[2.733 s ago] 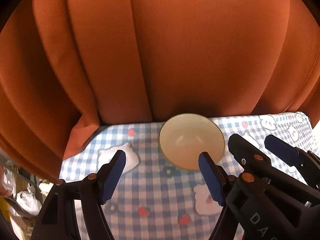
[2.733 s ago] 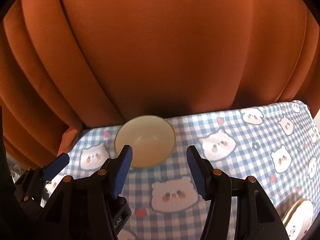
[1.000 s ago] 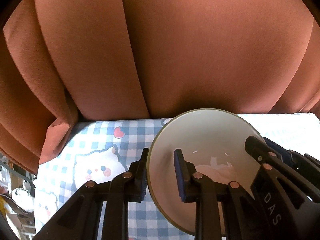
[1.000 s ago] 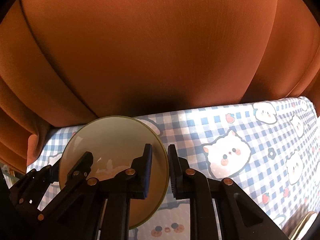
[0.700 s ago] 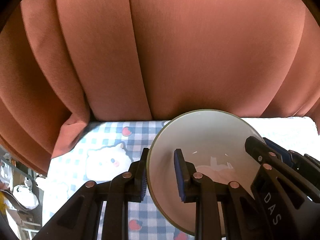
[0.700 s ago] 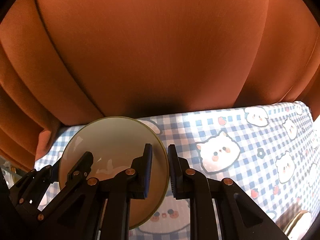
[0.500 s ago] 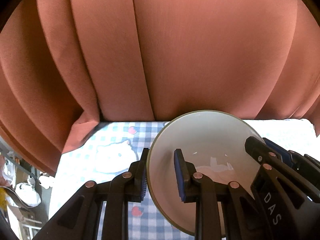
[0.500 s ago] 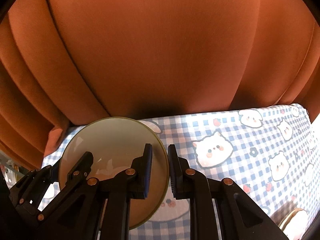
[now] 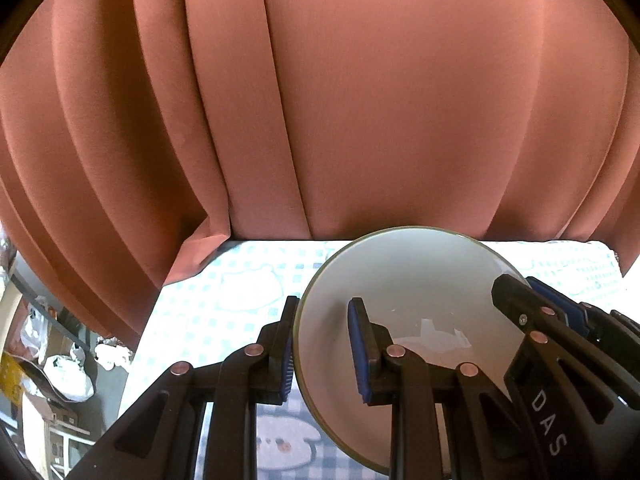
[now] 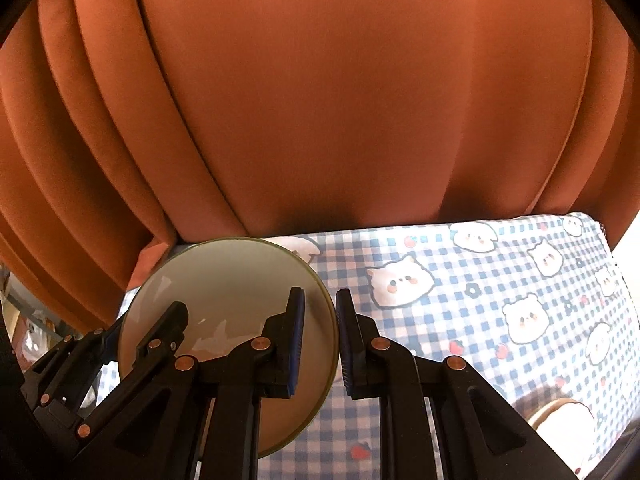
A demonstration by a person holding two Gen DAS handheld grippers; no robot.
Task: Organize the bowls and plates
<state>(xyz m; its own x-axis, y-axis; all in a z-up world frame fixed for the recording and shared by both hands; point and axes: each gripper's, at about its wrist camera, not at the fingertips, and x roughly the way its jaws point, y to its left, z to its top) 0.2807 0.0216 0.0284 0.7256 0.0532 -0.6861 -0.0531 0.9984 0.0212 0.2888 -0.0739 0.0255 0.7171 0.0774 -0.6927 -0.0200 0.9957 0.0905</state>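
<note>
Between both tongs (image 9: 322, 350) (image 10: 320, 344), bowl (image 9: 408, 280) tilts, mouth toward cameras.

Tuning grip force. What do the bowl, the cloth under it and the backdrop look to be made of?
Bowl: probably glazed ceramic; cream, glossy, bright reflections inside, thin dark-green rim. Melamine can't be ruled out.
Tablecloth: printed blue-white check with cartoon animals, matte; fabric or vinyl, unclear.
Curtain: matte orange-brown woven fabric, hanging in soft pleats.
Both grippers clamp the bowl's rim.

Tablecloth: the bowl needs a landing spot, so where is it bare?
Bare checked tablecloth stretches right of the bowl, between the curtain and the dish at the lower right. That dish corner is crowded.
</note>
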